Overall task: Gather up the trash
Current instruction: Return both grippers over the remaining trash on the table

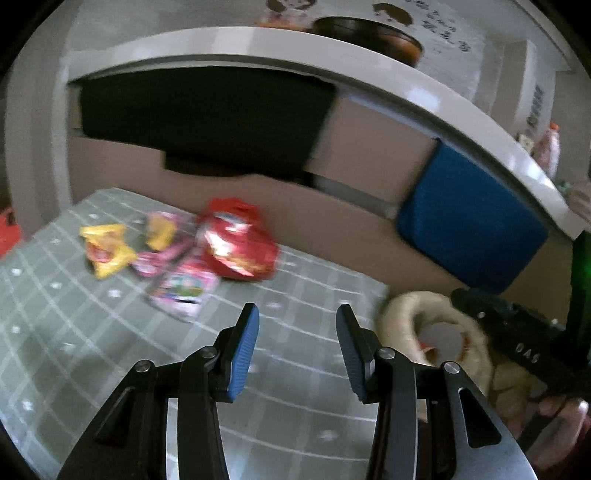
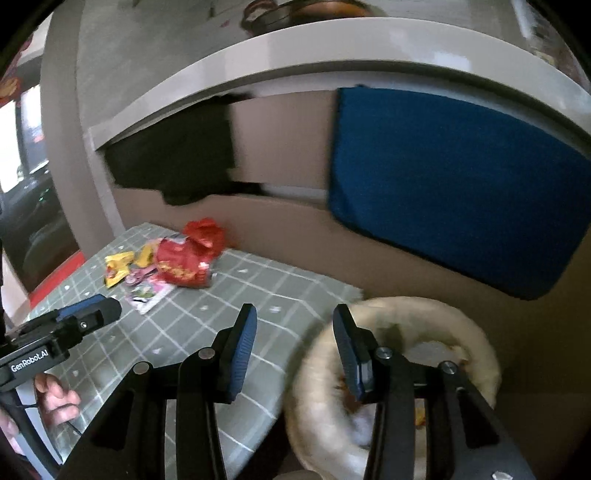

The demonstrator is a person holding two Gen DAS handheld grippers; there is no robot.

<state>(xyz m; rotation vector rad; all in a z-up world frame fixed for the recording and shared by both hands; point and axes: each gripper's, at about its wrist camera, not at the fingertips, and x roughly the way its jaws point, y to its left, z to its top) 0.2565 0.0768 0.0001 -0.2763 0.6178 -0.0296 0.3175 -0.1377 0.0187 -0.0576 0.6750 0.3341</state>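
Snack wrappers lie in a heap at the far side of a green checked tablecloth [image 1: 295,435]: a red bag [image 1: 238,242], a yellow wrapper [image 1: 107,249] and a pink packet [image 1: 184,290]. The red bag [image 2: 186,260] also shows in the right wrist view. My left gripper [image 1: 297,354] is open and empty, short of the heap. My right gripper [image 2: 293,352] is open and empty above the rim of a cream round bin [image 2: 424,314] off the table's right edge. The bin [image 1: 402,314] has some scraps inside.
A white counter [image 1: 332,55] runs behind the table, with a blue panel [image 1: 469,218] and brown boards under it. A dark bowl [image 1: 369,33] stands on the counter. The left gripper body [image 2: 55,332] shows in the right wrist view.
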